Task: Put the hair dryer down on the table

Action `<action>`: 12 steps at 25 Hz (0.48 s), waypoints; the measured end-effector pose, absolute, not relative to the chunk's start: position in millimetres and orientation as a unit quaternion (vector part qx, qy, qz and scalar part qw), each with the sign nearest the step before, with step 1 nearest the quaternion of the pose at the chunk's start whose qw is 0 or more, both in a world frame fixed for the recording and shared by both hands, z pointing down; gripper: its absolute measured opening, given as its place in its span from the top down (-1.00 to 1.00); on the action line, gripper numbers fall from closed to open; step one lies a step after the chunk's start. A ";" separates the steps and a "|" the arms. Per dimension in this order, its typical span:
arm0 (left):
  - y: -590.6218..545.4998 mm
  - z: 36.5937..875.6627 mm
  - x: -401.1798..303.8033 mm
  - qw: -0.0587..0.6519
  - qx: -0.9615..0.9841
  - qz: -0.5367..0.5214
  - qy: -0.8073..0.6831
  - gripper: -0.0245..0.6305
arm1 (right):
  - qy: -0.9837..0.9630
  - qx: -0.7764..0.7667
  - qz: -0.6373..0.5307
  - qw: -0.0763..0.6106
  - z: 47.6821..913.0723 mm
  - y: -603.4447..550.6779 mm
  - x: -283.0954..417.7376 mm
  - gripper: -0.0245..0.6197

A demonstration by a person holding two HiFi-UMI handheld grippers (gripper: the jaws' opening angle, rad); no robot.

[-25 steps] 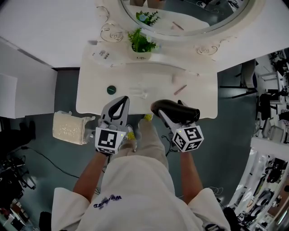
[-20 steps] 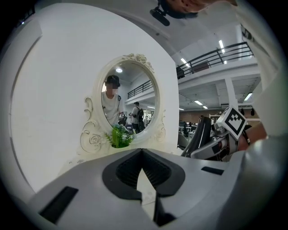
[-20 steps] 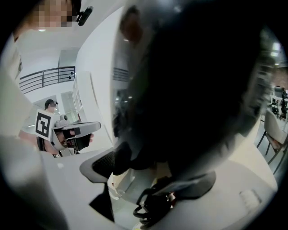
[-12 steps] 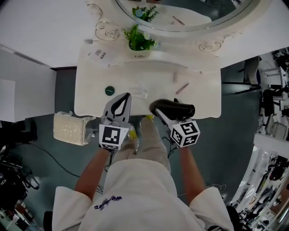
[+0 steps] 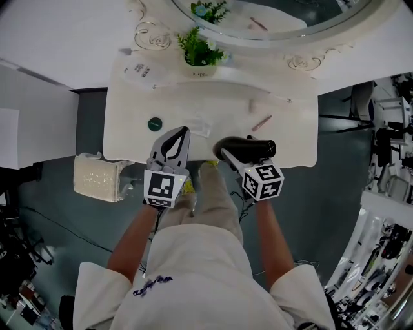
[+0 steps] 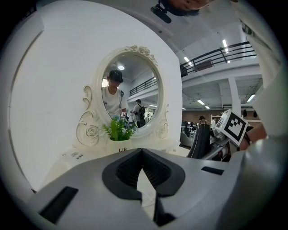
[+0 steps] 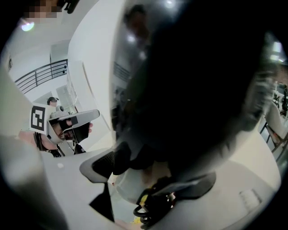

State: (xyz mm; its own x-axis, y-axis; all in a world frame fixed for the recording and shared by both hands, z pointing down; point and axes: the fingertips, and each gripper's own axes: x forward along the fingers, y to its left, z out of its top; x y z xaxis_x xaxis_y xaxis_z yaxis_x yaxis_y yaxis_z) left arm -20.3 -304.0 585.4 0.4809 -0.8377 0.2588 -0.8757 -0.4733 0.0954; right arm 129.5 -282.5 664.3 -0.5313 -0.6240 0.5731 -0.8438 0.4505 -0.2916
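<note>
My right gripper [image 5: 232, 156] is shut on a black hair dryer [image 5: 250, 148], which hangs over the front edge of the white dressing table [image 5: 129, 132]. In the right gripper view the dryer's dark body [image 7: 193, 76] fills most of the picture, with its coiled cord [image 7: 150, 209] bunched between the jaws of the right gripper [image 7: 148, 173]. My left gripper [image 5: 185, 132] is beside it on the left, also over the front edge, shut with nothing in it. In the left gripper view the tips of the left gripper [image 6: 142, 151] meet, and the dryer [image 6: 200, 141] shows at the right.
A potted plant [image 5: 200, 55] stands under the oval mirror [image 5: 258, 19] at the back of the table. A green round lid [image 5: 154, 124], a clear small item [image 5: 197, 127] and a pink pen [image 5: 261, 123] lie on the top. A beige sack [image 5: 97, 178] sits on the floor at the left.
Both grippers have sunk and moved forward toward the table. The hair dryer has gone with the right gripper, from in front of the table to over its front edge.
</note>
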 end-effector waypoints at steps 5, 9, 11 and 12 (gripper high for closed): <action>-305.3 584.0 -20.6 0.115 0.851 0.080 -0.506 0.90 | -0.824 0.436 0.274 0.234 678.5 -284.4 130.7 -0.37; -306.7 584.9 -24.0 0.117 0.849 0.081 -0.509 0.90 | -0.826 0.425 0.262 0.262 684.5 -285.5 124.9 -0.37; -306.8 583.2 -23.8 0.118 0.849 0.080 -0.509 0.90 | -0.826 0.417 0.259 0.278 686.9 -284.5 121.2 -0.37; -307.1 582.4 -23.5 0.117 0.849 0.079 -0.509 0.90 | -0.826 0.413 0.256 0.286 688.0 -284.4 119.5 -0.37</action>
